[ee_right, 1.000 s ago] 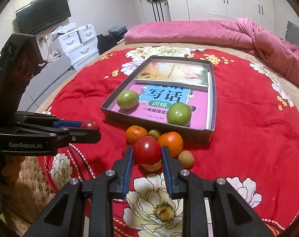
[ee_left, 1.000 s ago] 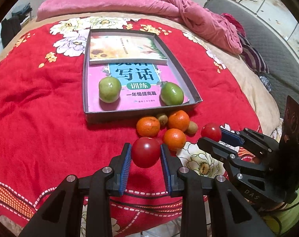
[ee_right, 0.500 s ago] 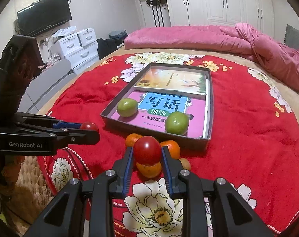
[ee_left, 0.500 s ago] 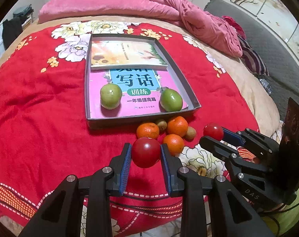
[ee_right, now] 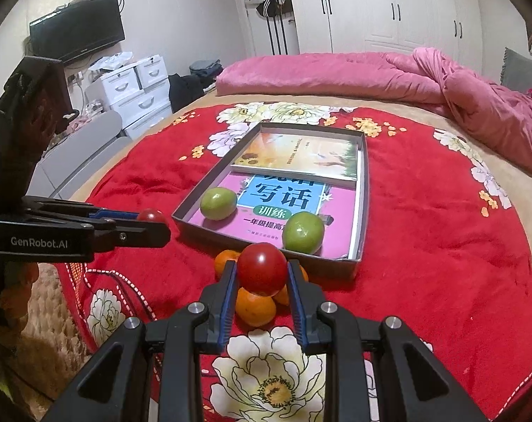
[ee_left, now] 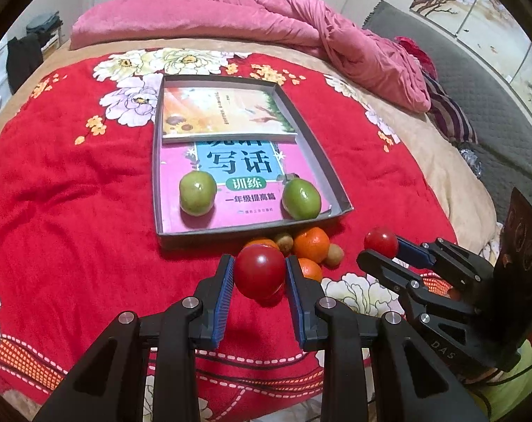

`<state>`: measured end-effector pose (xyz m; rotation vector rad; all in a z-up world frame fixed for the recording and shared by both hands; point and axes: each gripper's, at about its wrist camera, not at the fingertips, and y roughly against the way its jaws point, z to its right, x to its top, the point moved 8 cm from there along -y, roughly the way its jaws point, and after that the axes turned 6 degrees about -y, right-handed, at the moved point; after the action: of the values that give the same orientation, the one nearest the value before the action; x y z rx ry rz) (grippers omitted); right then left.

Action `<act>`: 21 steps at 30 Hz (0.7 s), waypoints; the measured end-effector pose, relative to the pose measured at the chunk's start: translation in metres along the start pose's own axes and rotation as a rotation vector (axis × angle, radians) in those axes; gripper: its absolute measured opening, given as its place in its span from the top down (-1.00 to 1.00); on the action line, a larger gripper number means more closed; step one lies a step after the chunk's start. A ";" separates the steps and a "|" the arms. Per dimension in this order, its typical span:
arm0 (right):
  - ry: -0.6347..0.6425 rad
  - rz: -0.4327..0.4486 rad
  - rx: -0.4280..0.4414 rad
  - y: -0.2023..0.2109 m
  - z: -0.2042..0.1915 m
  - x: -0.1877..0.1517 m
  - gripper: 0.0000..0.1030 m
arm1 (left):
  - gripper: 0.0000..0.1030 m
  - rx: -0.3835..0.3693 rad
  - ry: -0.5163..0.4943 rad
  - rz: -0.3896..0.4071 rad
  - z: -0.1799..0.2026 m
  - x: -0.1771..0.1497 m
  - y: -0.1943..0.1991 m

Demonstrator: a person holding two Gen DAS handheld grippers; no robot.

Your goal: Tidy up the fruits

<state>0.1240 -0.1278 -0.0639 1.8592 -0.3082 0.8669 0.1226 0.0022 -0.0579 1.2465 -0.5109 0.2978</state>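
Note:
My left gripper is shut on a red tomato, held above the red blanket just short of the grey tray. In the right wrist view my right gripper is shut on a second red tomato. Each gripper shows in the other's view: the right gripper at the right, the left gripper at the left. Two green fruits lie on a pink book inside the tray. Oranges and small kiwis are piled against the tray's front wall.
The tray holds two books, one over the other. A rumpled pink quilt lies across the far side of the bed. Off the bed's left edge stand white drawers and a grey bench. The blanket is flat around the tray.
Both tomatoes stay gripped. The views have drifted slightly, so the pile of oranges now sits closer behind each held tomato and the tray lies lower in the frames.

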 end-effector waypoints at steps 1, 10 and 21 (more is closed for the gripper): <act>-0.001 0.002 -0.002 0.000 0.000 0.001 0.45 | 0.42 0.002 0.002 0.001 -0.001 0.001 0.000; -0.023 0.019 -0.008 0.003 0.009 0.010 0.45 | 0.42 0.006 0.014 0.015 -0.002 0.012 0.000; -0.045 0.039 -0.029 0.003 0.023 0.020 0.45 | 0.42 0.008 0.020 0.033 -0.001 0.027 -0.003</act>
<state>0.1461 -0.1456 -0.0537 1.8536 -0.3839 0.8430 0.1472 0.0010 -0.0463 1.2428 -0.5140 0.3399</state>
